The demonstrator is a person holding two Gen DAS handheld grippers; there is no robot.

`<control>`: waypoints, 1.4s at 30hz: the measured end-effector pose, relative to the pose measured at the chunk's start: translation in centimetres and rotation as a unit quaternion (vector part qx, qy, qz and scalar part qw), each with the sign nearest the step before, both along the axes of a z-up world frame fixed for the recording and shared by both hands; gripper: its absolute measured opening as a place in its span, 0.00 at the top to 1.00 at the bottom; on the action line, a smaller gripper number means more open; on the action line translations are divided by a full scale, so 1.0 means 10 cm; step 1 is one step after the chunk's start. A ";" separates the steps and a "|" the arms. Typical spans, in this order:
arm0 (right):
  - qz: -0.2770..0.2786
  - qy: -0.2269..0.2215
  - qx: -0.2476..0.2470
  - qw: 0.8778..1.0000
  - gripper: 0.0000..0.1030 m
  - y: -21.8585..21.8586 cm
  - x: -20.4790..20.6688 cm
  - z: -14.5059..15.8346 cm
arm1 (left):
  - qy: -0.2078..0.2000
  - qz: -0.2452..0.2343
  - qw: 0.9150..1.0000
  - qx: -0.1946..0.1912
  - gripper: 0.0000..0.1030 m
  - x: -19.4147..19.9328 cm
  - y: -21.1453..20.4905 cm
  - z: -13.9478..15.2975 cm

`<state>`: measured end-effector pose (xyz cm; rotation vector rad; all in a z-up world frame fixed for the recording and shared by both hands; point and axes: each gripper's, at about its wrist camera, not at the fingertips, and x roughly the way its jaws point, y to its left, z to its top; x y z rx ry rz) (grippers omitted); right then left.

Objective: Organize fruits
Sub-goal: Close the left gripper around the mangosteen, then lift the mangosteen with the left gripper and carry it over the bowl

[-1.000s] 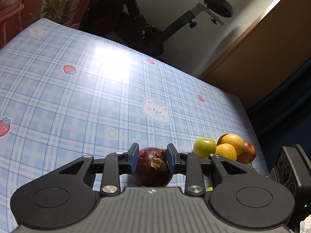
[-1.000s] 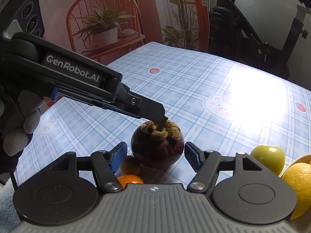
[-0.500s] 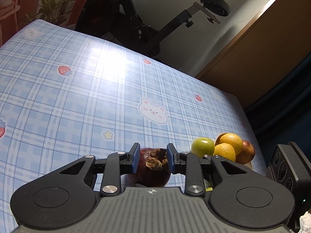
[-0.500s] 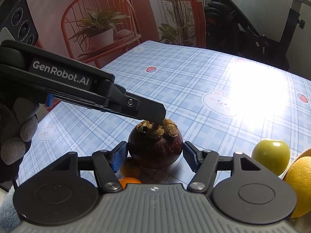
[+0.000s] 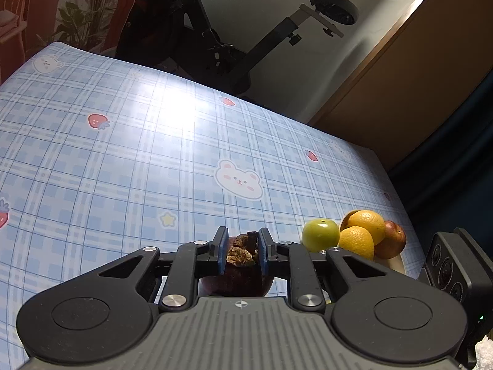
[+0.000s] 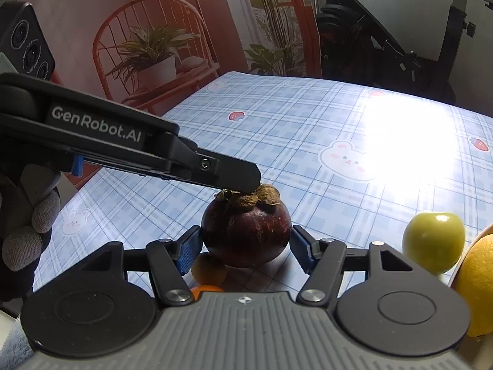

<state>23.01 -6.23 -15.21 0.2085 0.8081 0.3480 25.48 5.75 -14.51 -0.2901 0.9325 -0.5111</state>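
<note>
A dark purple mangosteen (image 6: 246,236) with a dry brown cap rests on the blue plaid tablecloth (image 5: 123,160). My left gripper (image 5: 240,251) is shut on the cap of the mangosteen (image 5: 237,280) from above; in the right wrist view it (image 6: 237,178) reaches in from the left. My right gripper (image 6: 246,248) is open with its blue pads on either side of the fruit's body, the left pad at its skin. A green apple (image 6: 433,242) and an orange (image 6: 477,283) lie at the right.
In the left wrist view the green apple (image 5: 320,235), two oranges (image 5: 363,229) and a reddish fruit (image 5: 390,240) sit grouped at the table's right edge. Two small orange fruits (image 6: 209,269) lie under my right gripper. An exercise bike (image 5: 215,37) stands behind the table.
The mangosteen has come down onto the table. My left gripper's jaws have narrowed and now pinch the cap instead of the body. My right gripper has moved in around the fruit.
</note>
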 end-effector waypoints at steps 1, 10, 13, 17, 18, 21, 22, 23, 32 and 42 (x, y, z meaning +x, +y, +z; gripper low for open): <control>0.000 -0.005 0.003 1.000 0.37 -0.01 -0.03 0.02 | 0.000 0.001 1.000 -0.002 0.79 -0.01 0.00 0.02; -0.014 -0.051 0.022 0.998 0.37 -0.18 -0.33 0.23 | -0.028 -0.023 0.999 0.028 0.79 -0.16 -0.29 0.36; -0.028 -0.065 0.030 0.997 0.37 -0.30 -0.46 0.29 | -0.037 -0.035 0.998 0.037 0.79 -0.23 -0.45 0.45; -0.053 -0.080 0.041 0.995 0.37 -0.50 -0.67 0.36 | -0.043 -0.053 0.997 0.043 0.79 -0.32 -0.69 0.54; -0.058 -0.083 0.043 0.994 0.37 -0.55 -0.71 0.38 | -0.044 -0.058 0.996 0.044 0.79 -0.34 -0.75 0.56; -0.080 -0.091 0.045 0.992 0.37 -0.72 -0.86 0.44 | -0.048 -0.076 0.995 0.043 0.79 -0.38 -0.95 0.62; -0.090 -0.093 0.046 0.990 0.37 -0.80 -0.91 0.46 | -0.050 -0.082 0.995 0.042 0.79 -0.40 -1.02 0.63; -0.097 -0.094 0.046 0.990 0.37 -0.85 -0.96 0.48 | -0.051 -0.087 0.994 0.042 0.79 -0.41 -1.09 0.63; -0.148 -0.090 0.022 0.985 0.37 -1.33 -1.41 0.47 | -0.033 -0.154 0.987 0.041 0.79 -0.55 -1.72 0.50; -0.164 -0.059 0.023 0.984 0.37 -1.42 -1.48 0.19 | -0.007 -0.170 0.983 0.074 0.79 -0.56 -1.98 0.13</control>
